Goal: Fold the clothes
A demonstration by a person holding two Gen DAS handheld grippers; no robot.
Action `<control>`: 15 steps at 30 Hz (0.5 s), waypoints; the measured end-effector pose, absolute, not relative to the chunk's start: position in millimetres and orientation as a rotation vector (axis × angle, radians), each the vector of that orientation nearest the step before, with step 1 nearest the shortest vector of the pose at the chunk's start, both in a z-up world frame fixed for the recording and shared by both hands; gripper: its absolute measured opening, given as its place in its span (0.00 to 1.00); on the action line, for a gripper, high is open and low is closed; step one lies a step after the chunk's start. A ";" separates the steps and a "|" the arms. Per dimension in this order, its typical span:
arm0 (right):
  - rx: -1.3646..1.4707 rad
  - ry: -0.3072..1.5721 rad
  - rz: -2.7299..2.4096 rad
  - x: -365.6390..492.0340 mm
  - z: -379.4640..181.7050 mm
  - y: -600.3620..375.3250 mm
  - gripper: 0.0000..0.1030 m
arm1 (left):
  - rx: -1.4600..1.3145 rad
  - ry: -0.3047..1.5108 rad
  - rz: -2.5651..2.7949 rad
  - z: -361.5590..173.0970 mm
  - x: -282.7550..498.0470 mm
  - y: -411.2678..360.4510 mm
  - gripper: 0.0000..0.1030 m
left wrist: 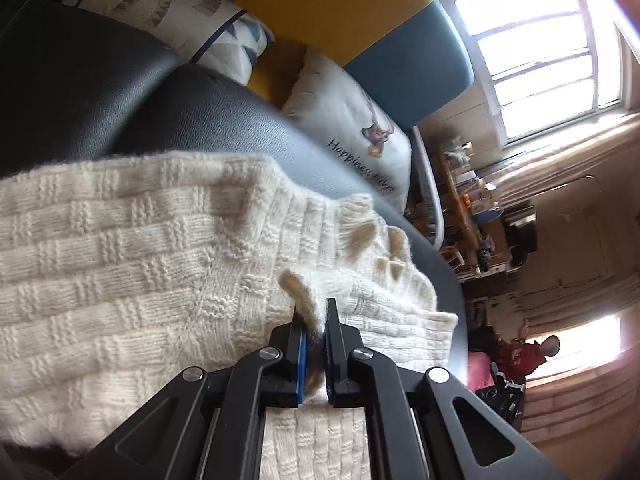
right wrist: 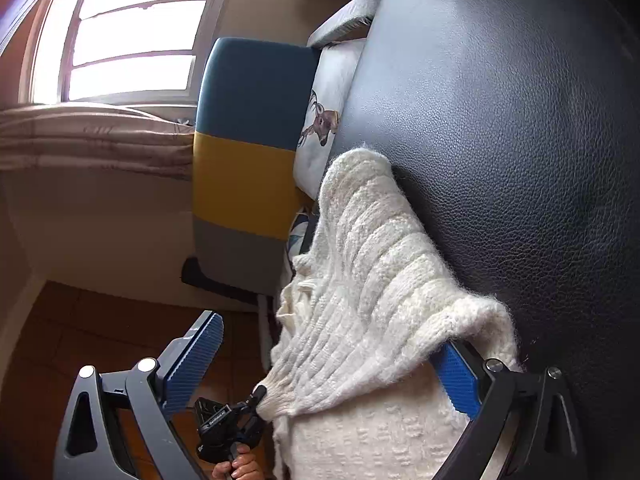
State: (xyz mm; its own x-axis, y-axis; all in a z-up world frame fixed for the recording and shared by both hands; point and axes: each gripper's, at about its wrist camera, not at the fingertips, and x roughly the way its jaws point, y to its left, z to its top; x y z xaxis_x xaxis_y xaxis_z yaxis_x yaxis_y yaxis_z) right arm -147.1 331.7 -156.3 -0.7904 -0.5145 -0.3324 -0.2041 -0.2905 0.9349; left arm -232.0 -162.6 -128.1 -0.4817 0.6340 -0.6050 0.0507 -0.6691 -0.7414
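A cream chunky-knit sweater [left wrist: 132,264] lies spread over a dark leather sofa seat [left wrist: 224,120]. My left gripper [left wrist: 315,312] is shut on a raised fold of the sweater near its edge. In the right wrist view the sweater [right wrist: 372,264] hangs off the leather seat [right wrist: 500,140] in a bunched fold. My right gripper [right wrist: 330,332] is open wide with the knit between its jaws; the fabric drapes over the right finger [right wrist: 456,376] and the left finger [right wrist: 196,356] stands free over the floor. The left gripper [right wrist: 260,394], held by a hand [right wrist: 240,468], pinches the sweater's lower corner.
Two printed cushions [left wrist: 352,128] [left wrist: 168,4] lean at the sofa's back beside a yellow and blue backrest [right wrist: 248,128]. Bright windows [left wrist: 548,52] with curtains, a cluttered table [left wrist: 472,208] and a person in red [left wrist: 528,356] are farther off. A wooden floor [right wrist: 60,340] lies below.
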 end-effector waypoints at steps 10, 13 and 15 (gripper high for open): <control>1.010 -1.514 -2.299 -158.2 -155.3 314.5 1.00 | -1.385 -1.110 2.129 -147.2 -216.1 -177.5 0.12; 1.035 -1.489 -2.305 -161.2 -154.7 311.9 1.00 | -1.456 -1.137 2.086 -160.0 -221.8 -175.3 0.16; 1.045 -1.452 -2.334 -155.3 -152.2 310.5 1.00 | -1.495 -1.054 2.155 -161.1 -225.6 -169.4 0.14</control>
State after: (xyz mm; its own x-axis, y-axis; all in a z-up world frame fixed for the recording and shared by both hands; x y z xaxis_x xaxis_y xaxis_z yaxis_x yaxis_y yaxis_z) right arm -155.3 310.5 -152.2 -0.7298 -0.5059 -0.4599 -0.1889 -0.4972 0.8468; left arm -225.6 -169.4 -161.1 -0.4053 0.6207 -0.6711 0.1486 -0.6797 -0.7183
